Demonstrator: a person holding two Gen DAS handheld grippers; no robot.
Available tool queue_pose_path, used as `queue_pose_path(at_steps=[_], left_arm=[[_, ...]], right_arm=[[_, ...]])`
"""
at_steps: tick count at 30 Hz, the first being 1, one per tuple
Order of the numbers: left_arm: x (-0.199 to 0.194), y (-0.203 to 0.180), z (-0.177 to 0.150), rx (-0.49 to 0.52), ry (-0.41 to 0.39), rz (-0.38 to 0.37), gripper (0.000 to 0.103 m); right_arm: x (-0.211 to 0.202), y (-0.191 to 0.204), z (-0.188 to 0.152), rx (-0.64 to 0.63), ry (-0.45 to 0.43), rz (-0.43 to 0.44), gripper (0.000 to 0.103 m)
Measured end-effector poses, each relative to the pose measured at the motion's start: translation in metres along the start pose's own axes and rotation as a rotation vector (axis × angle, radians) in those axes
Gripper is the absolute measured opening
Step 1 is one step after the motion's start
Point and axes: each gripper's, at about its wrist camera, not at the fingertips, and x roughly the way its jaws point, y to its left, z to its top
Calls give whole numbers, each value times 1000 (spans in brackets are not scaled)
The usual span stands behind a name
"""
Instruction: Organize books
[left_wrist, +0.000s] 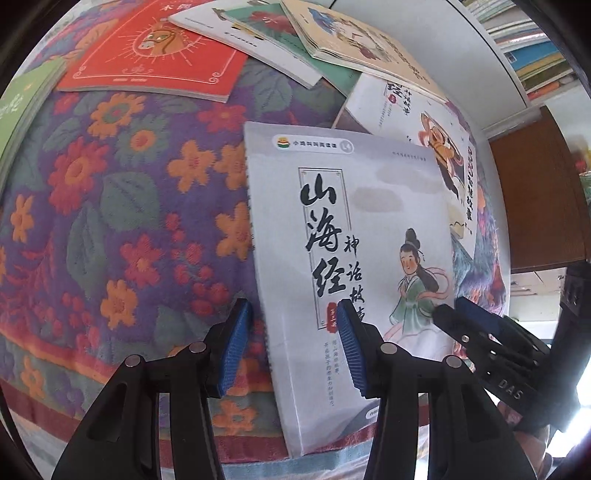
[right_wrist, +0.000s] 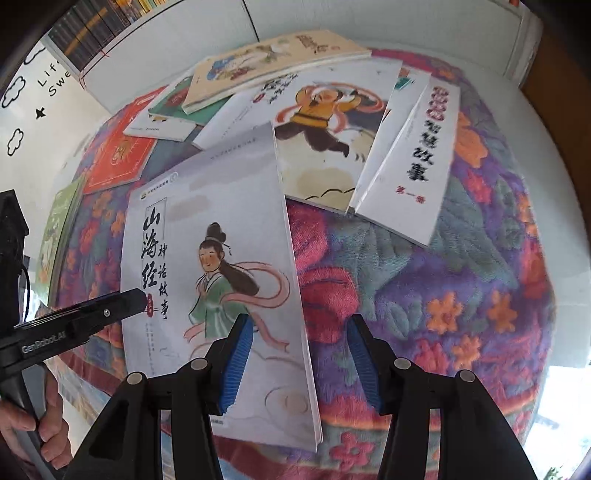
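On the flowered cloth (left_wrist: 122, 206) the grey book (left_wrist: 354, 236) lies flat, its left edge between the parted, empty fingers of the left gripper (left_wrist: 293, 347), its right edge between the right gripper (right_wrist: 297, 360)'s parted, empty fingers, both grippers pointing steeply down.

The near grey book (left_wrist: 351, 240) is showing 山海经 with 神话故事 beside it. The left gripper (right_wrist: 107, 306) is reading GenRobot.AI, the right gripper (left_wrist: 476, 325) DAS. The far-left wall (right_wrist: 55, 85) is showing "Lif" and "Swe".
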Motion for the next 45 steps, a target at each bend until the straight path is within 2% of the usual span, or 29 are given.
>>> queue_pose_path(at_steps=[4,7,9,11,13,15,17,19,21,23,26,28,29,30,31,33,37,42,45], left_arm=[[3,-9,-1,41,3,26,44],[5,-9,10,27,5,11,44],[4,-1,22,-21,-1,-25,44],[3,3,27,-23,10,-51,44],[3,8,23,-7,30,-78,44],[3,10,14,24,49,-94,44],[3,7,7,67,57,-85,44],[3,4,4,102,55,-77,45],[3,9,7,98,52,-116,45],[3,20,10,50,47,-181,45],[4,21,14,39,52,-210,45],[4,20,14,42,42,-214,45],[3,20,14,40,39,-210,41],[2,17,14,53,36,-157,34],[1,14,12,69,35,-122,28],[-2,3,10,99,19,-52,29],[-8,-15,7,154,-2,78,28],[-21,-25,7,204,-30,78,28],[-26,-32,6,252,-35,122,28]], right_arm=[[11,4,5,-5,31,102,52],[14,14,8,-39,42,109,55],[15,18,6,-24,50,96,56],[16,22,3,-36,74,115,56],[16,21,2,-51,79,146,55],[17,12,3,-12,96,192,55],[18,4,1,21,126,243,55],[19,5,-2,-8,135,261,55],[21,7,-1,-29,124,271,61],[25,6,4,-24,94,334,65],[27,8,8,-40,83,344,63],[26,12,10,-72,65,314,51],[26,11,10,-74,62,297,45],[27,9,12,-65,62,280,37],[27,6,13,-40,65,287,34],[23,-1,10,-10,59,293,32],[13,5,12,-43,36,271,21],[-2,11,9,-50,32,318,14],[-12,26,10,-82,18,332,12]])
